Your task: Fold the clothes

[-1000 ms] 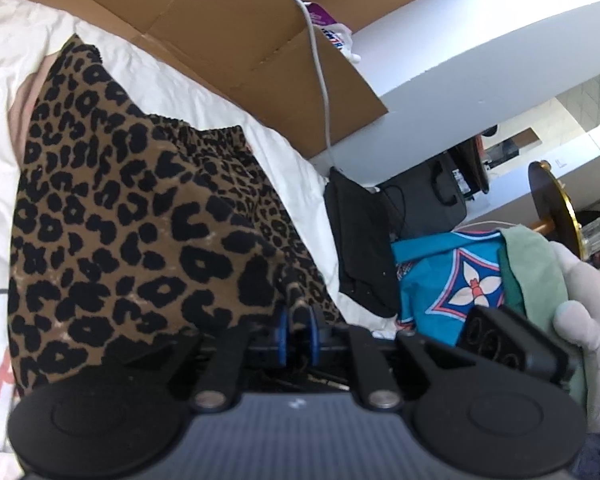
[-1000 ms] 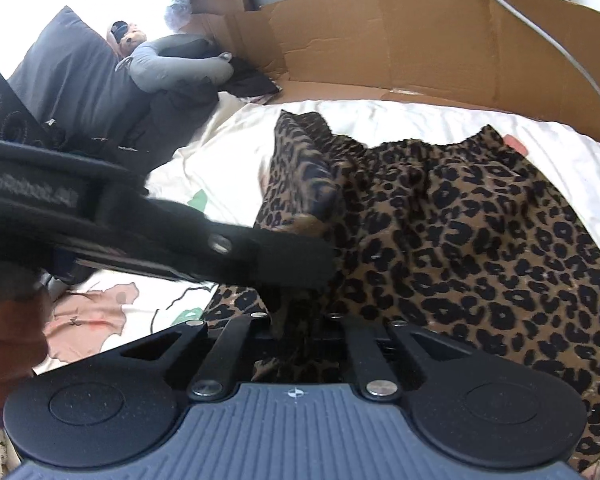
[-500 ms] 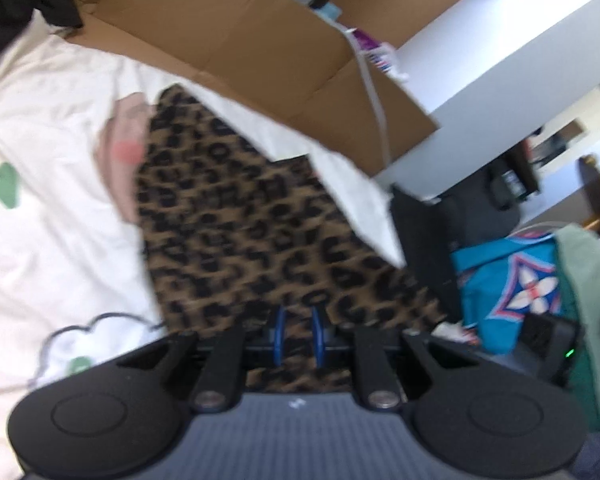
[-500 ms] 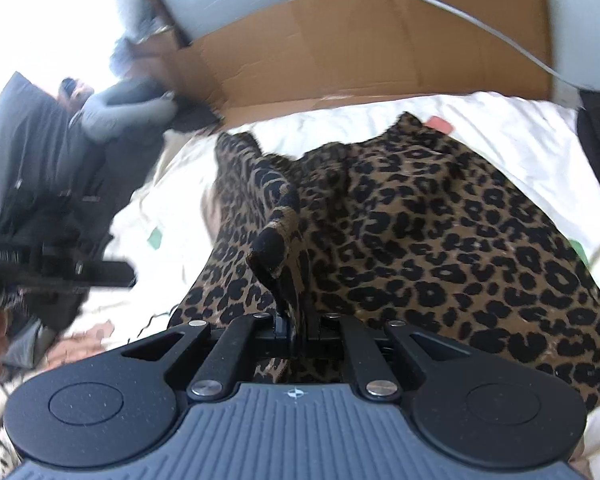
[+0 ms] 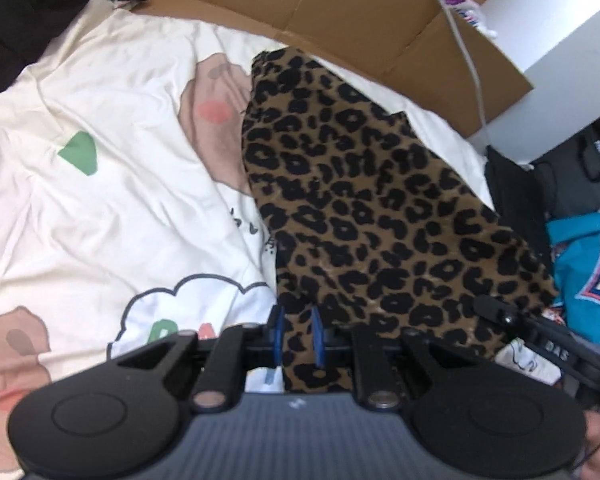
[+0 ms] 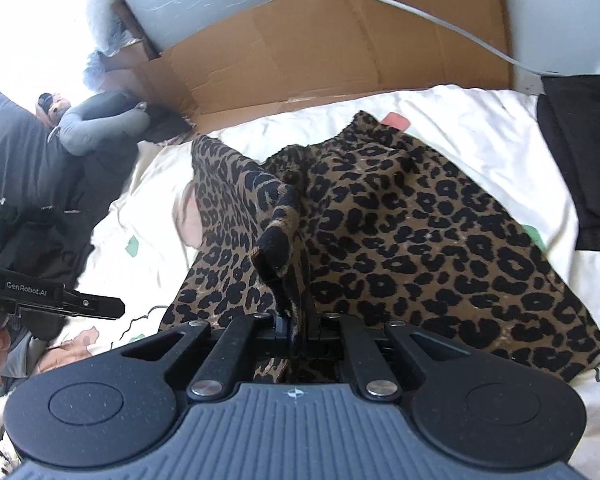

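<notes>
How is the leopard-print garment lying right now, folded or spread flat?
Partly folded: the leopard-print garment has one edge lifted over itself, pinched by the right gripper.

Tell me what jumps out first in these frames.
The leopard-print garment dominates, spread across the white printed bedsheet, with both the right gripper and left gripper pinching its near edge. Behind it, flattened brown cardboard lines the far side of the bed.

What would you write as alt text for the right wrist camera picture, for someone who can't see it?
The right gripper pinches a raised fold of a leopard-print garment spread on a white printed bedsheet. The left gripper reaches in from the left edge, with flattened cardboard behind the bed.
</notes>
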Motion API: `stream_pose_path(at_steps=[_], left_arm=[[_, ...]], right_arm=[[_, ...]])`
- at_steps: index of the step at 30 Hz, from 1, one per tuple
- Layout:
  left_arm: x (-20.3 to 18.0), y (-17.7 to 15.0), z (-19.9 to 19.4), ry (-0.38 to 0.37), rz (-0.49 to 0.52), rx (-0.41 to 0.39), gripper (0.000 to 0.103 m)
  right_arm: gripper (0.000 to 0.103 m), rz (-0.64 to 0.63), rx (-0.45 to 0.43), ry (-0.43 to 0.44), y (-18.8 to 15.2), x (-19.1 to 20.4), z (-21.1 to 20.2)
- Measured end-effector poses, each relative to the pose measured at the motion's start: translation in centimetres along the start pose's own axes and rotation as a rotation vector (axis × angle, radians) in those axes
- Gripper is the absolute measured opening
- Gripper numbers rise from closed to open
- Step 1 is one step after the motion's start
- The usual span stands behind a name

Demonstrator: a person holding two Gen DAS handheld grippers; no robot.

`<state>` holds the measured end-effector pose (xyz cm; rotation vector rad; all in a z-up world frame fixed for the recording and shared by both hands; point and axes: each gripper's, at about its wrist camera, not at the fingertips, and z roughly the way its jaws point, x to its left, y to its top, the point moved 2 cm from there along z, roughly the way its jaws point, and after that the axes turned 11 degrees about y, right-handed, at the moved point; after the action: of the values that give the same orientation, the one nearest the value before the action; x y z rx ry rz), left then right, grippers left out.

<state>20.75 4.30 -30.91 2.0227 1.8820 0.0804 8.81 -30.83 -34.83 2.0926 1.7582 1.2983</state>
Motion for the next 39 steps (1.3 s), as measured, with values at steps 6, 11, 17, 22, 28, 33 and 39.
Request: stream_pose_path(at_steps=[6, 11, 17, 22, 28, 33, 39], left_arm=[[-2.1, 0.5, 0.0, 0.054, 0.033, 0.026, 0.018], [-3.5, 1.3, 0.1, 0.091, 0.054, 0.041, 0.021], [-4.6, 1.5, 1.2, 0.101, 0.073, 0.049, 0.026], [-5.0, 1.4, 2.5, 0.093, 0.072, 0.057, 0.028], [-5.7, 0.6, 4.5, 0.066, 0.099, 0.073, 0.028], [-6.3, 0.1, 5.4, 0.038, 0.123, 0.080, 0.030], [-6.0, -0.4, 5.6, 0.018, 0.120, 0.087, 0.032]], right_arm=[[0.001, 0.086, -0.034, -0.026, 0.1, -2.9, -1.3], [0.001, 0.138, -0.057, -0.046, -0.1, -5.3, -2.1], [0.001, 0.204, -0.093, -0.050, -0.8, -8.4, -3.0], [0.000, 0.267, -0.120, -0.034, -2.0, -11.7, -3.7], [0.001, 0.319, -0.132, -0.011, -3.5, -14.1, -3.3], [0.006, 0.365, -0.154, -0.001, -4.1, -15.1, -3.6], [0.007, 0.423, -0.162, 0.008, -3.6, -16.6, -4.0]])
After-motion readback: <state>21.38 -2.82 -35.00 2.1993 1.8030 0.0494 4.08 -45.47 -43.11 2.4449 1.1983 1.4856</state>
